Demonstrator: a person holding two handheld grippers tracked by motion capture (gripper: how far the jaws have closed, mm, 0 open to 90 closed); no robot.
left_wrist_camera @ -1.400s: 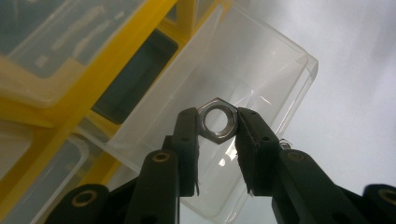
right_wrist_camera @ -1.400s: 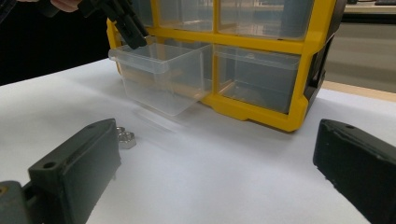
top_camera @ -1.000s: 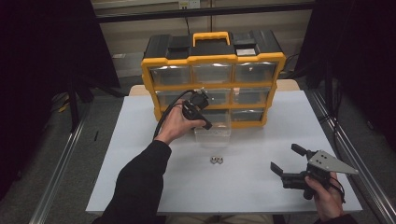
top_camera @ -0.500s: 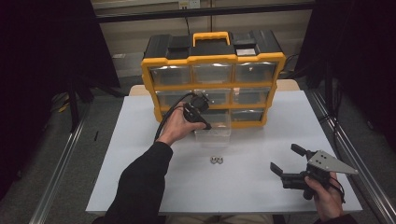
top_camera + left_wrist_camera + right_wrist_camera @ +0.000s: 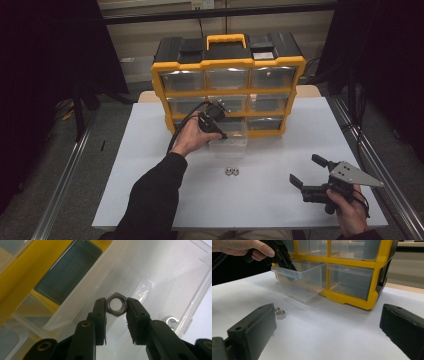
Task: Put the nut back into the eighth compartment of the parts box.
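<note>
**Nut pinched over the open drawer**

Left gripper (image 5: 116,315) has a steel hex nut (image 5: 116,305) clamped between its two black tips, jaws closed down to just the nut's width. The nut's hole faces straight at the gripper's camera, so its axis runs along the jaws and two opposite sides press against the pads. It hangs over the clear plastic drawer (image 5: 229,140), pulled out of the bottom row of the yellow organizer (image 5: 228,90) at the far side of the white table (image 5: 150,150). One nut (image 5: 171,322) already lies in the drawer's corner. Two more nuts (image 5: 230,172) sit on the table, near of the drawer. Right gripper (image 5: 306,171) rests at the near right, jaws wide apart, holding nothing. No readable labels anywhere.
</note>
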